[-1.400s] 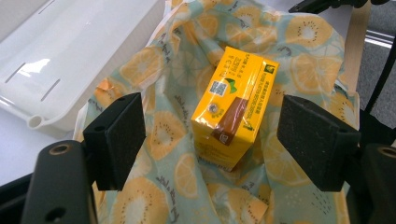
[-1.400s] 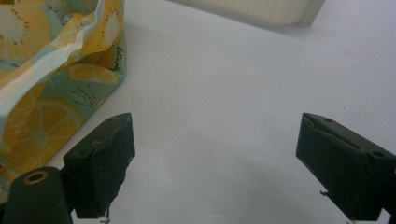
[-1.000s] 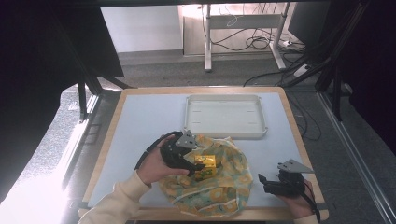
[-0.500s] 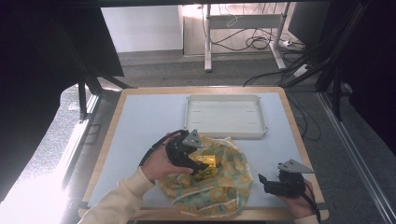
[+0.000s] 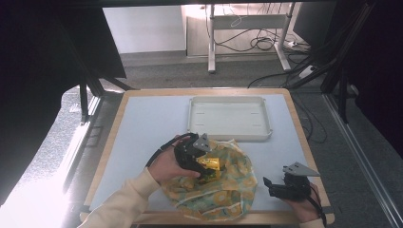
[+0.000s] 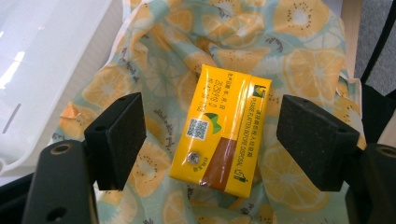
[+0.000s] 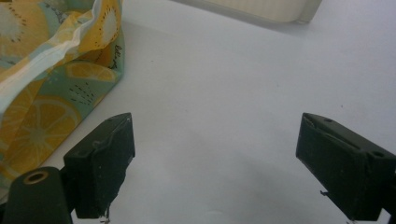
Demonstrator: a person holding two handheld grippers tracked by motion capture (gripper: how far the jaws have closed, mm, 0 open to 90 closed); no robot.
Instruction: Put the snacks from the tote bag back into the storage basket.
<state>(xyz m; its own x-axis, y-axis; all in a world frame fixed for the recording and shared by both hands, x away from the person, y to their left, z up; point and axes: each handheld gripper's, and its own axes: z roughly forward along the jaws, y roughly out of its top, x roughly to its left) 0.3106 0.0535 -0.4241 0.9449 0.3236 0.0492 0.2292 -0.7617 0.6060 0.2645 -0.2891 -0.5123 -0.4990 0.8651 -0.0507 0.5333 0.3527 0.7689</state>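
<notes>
We note a pale tabletop (image 5: 142,128) with a wooden rim, cables on the grey floor (image 5: 157,71) beyond. Left claw (image 6: 210,135) gapes around the yellow carton (image 6: 222,128), untouching; right claw (image 7: 215,158) is wide, empty.

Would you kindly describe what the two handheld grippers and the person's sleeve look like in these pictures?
Both grippers are black. The left gripper and the right gripper each carry a grey three-cornered plate on top, and a black cable trails from each. In the gripper views the jaws end in blocky, matt black pads on arms with small round holes. The person wears a cream long sleeve on the left arm.
</notes>
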